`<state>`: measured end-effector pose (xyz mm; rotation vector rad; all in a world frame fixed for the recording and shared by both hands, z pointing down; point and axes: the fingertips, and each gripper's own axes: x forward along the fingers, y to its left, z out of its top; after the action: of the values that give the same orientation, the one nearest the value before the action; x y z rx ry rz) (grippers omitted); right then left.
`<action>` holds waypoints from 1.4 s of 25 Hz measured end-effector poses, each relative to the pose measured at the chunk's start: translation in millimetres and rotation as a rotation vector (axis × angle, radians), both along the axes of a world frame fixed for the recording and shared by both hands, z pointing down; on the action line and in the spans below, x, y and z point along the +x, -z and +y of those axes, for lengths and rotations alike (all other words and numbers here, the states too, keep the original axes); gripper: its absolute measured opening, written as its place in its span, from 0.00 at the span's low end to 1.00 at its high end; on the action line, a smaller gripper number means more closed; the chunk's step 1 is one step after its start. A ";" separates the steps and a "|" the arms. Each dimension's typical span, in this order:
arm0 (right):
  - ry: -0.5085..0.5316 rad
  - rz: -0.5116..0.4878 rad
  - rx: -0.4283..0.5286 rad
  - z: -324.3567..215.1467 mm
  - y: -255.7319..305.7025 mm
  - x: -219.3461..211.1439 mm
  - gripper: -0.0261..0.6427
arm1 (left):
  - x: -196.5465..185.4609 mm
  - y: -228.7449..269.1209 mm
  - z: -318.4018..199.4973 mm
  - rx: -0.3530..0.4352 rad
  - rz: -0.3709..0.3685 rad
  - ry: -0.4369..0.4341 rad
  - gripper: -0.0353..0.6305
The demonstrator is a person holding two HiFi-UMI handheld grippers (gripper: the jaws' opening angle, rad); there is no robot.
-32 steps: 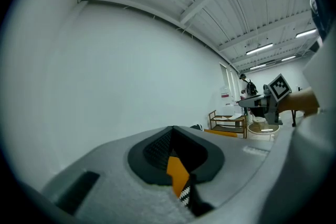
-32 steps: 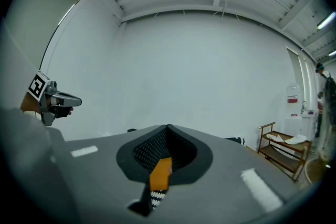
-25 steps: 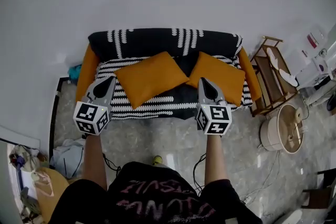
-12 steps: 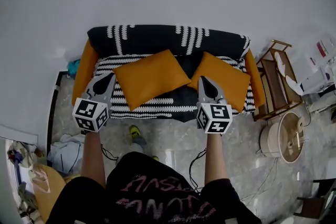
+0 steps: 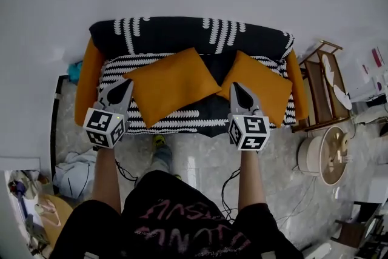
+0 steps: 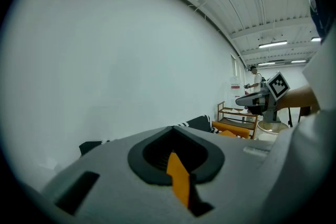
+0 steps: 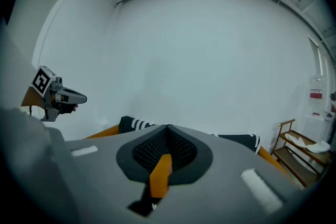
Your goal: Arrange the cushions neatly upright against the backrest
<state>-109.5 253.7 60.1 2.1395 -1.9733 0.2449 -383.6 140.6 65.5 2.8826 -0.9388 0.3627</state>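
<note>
Left hand-held gripper [image 5: 124,85] hovering over left end of sofa seat [image 5: 182,123], jaws pressed together, gripping nothing. Left orange cushion [image 5: 170,87] lying askew on seat, not standing against backrest [image 5: 176,34]. Right hand-held gripper [image 5: 236,88] hanging over near corner of right orange cushion [image 5: 267,87], jaws pressed together, empty. That cushion lying slanted beside right armrest [image 5: 296,87].

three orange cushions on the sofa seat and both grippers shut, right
Not three. The head view shows two orange cushions on the sofa seat: the left cushion and the right cushion. The left gripper and right gripper are both shut.
</note>
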 end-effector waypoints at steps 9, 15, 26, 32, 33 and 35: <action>0.009 -0.007 -0.098 -108.2 -34.8 15.6 0.06 | 11.5 -41.2 -106.8 -0.096 0.000 0.015 0.06; 0.026 -0.010 -0.164 -150.2 -68.5 20.1 0.06 | 5.2 -89.6 -140.2 -0.176 -0.045 0.029 0.06; 0.089 -0.047 -0.288 -196.1 -137.9 26.8 0.06 | 0.1 -153.8 -167.7 -0.286 -0.098 0.084 0.06; 0.149 -0.057 -0.324 -236.2 -180.8 46.3 0.06 | 6.4 -199.7 -183.3 -0.343 -0.126 0.142 0.06; 0.159 -0.061 -0.333 -240.7 -189.8 50.2 0.06 | 9.0 -208.6 -184.9 -0.354 -0.131 0.150 0.06; 0.180 -0.070 -0.357 -246.7 -208.8 59.6 0.06 | 16.6 -223.5 -187.6 -0.362 -0.147 0.158 0.06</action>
<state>-49.8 7.0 268.9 1.7437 -1.9675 0.5966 -367.0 -47.0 289.0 2.4651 -0.9962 0.6610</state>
